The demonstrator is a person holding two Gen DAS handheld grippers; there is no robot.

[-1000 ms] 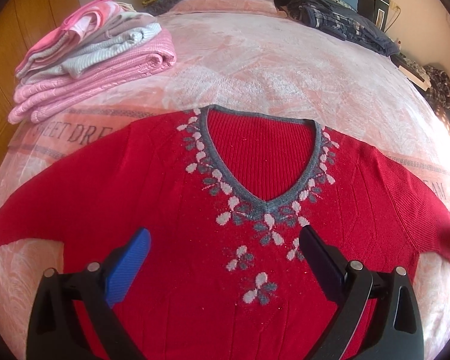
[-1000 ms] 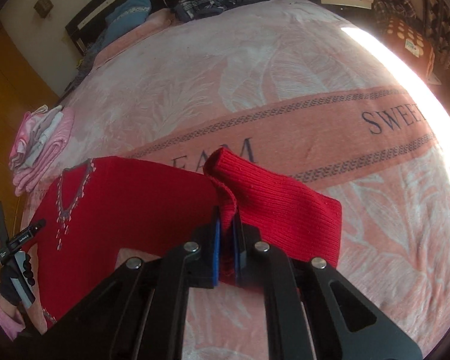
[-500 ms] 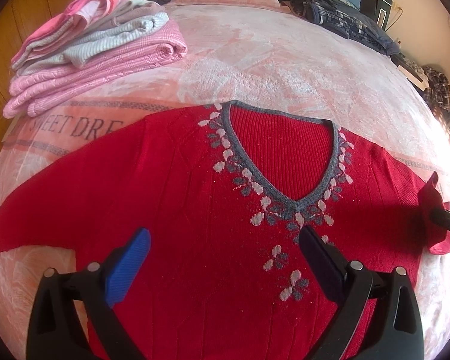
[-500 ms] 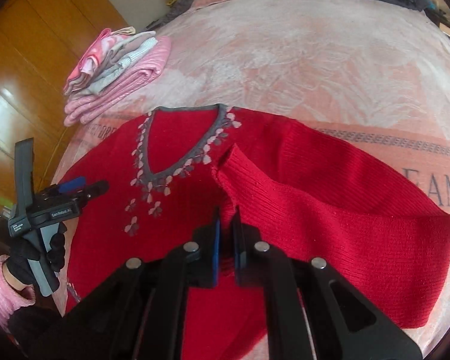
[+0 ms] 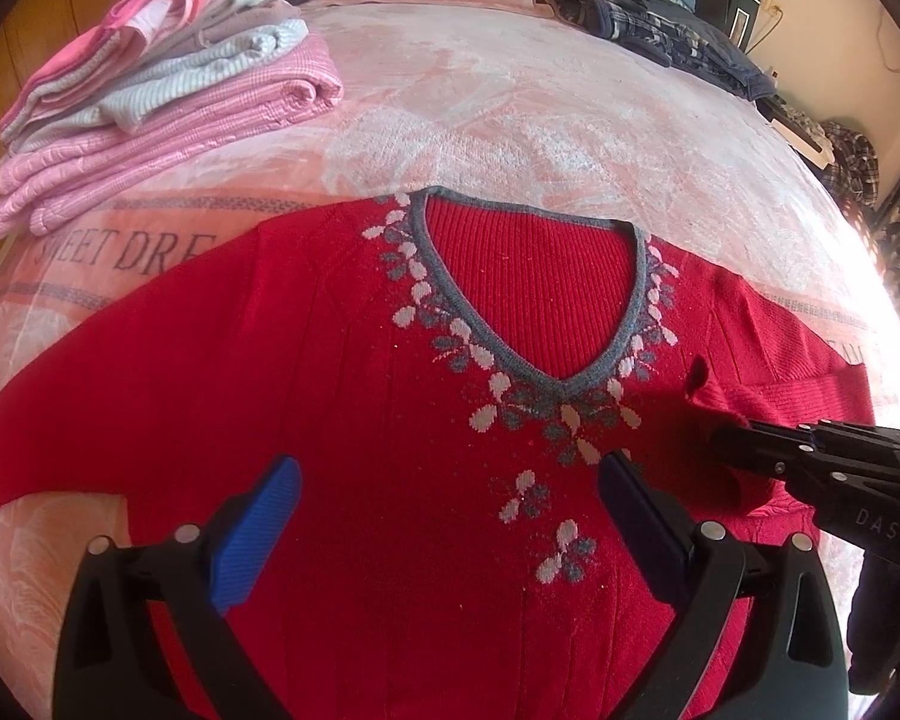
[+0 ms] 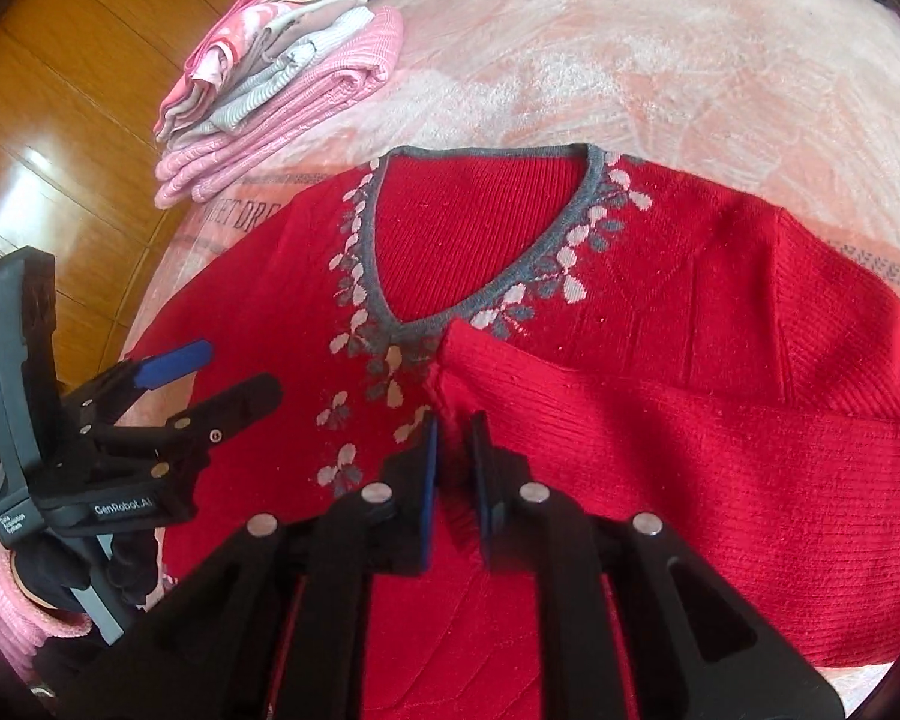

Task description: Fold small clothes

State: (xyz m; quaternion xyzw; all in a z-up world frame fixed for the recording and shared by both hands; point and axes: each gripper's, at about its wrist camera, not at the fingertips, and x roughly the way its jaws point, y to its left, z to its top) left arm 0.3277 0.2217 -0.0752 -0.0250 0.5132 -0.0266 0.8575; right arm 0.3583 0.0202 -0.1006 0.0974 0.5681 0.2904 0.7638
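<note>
A red sweater (image 5: pixel 354 396) with a grey V-neck and white flowers lies flat, front up, on the pink bedspread (image 5: pixel 510 114). My left gripper (image 5: pixel 450 516) hovers open over its chest, holding nothing; the right wrist view shows the left gripper (image 6: pixel 240 369) at the left, in a gloved hand. My right gripper (image 6: pixel 453 474) is shut on the cuff of the sweater's right sleeve (image 6: pixel 690 456). That sleeve is folded across the body, and the cuff lies just below the V of the neckline. From the left wrist view the right gripper (image 5: pixel 732 435) comes in from the right edge. The left sleeve (image 5: pixel 90 420) lies stretched out.
A stack of folded pink and pale striped clothes (image 5: pixel 150 108) sits at the bed's far left corner, also visible as the stack (image 6: pixel 282 78). Dark plaid clothes (image 5: pixel 660 30) lie by the headboard. A wooden floor (image 6: pixel 60 90) borders the bed's left side.
My right gripper has carried the sleeve cuff from out on the bedspread in over the sweater's chest, to just below the neckline. The left gripper stays open above the sweater.
</note>
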